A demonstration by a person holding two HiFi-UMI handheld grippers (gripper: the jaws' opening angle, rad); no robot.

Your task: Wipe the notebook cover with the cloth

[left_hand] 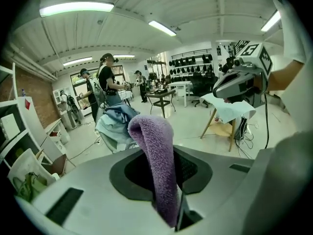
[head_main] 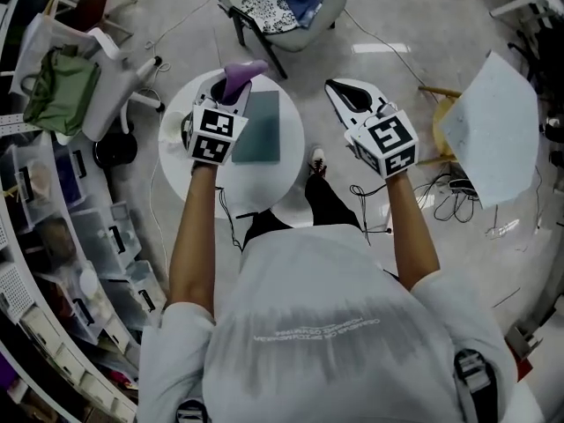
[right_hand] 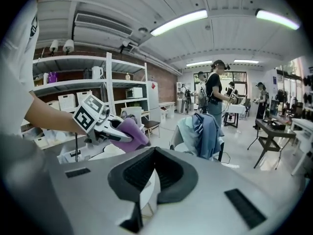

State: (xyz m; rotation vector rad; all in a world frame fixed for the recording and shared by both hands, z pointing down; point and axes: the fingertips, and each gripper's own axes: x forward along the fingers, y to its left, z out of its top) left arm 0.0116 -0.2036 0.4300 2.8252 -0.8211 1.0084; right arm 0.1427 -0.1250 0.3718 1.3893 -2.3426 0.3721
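1. Head view: the notebook (head_main: 258, 128) lies flat on the round white table (head_main: 176, 152), cover up. Its long axis runs from 12 to 6 o'clock. The left gripper (head_main: 233, 85) sits at the notebook's 11 o'clock corner, clamped on the purple cloth (head_main: 244, 71), whose free end points toward 1 o'clock. The right gripper (head_main: 342, 93) hangs off the table at its 3 o'clock side, over the floor.

2. Left gripper view: the jaws pinch the cloth (left_hand: 155, 160) low down. It stands up along the jaw line and droops over at the top toward 10 o'clock. The view faces the room, and the notebook is out of sight. I judge the cloth lifted clear, not pressed on the cover.

3. Right gripper view: the jaws meet at their tips with nothing between them. At 10 o'clock the left gripper (right_hand: 122, 137) carries the cloth (right_hand: 134, 130).

4. Progress, as a judgement: the cloth is gripped, but no wiping contact shows. The cover remains to be wiped.
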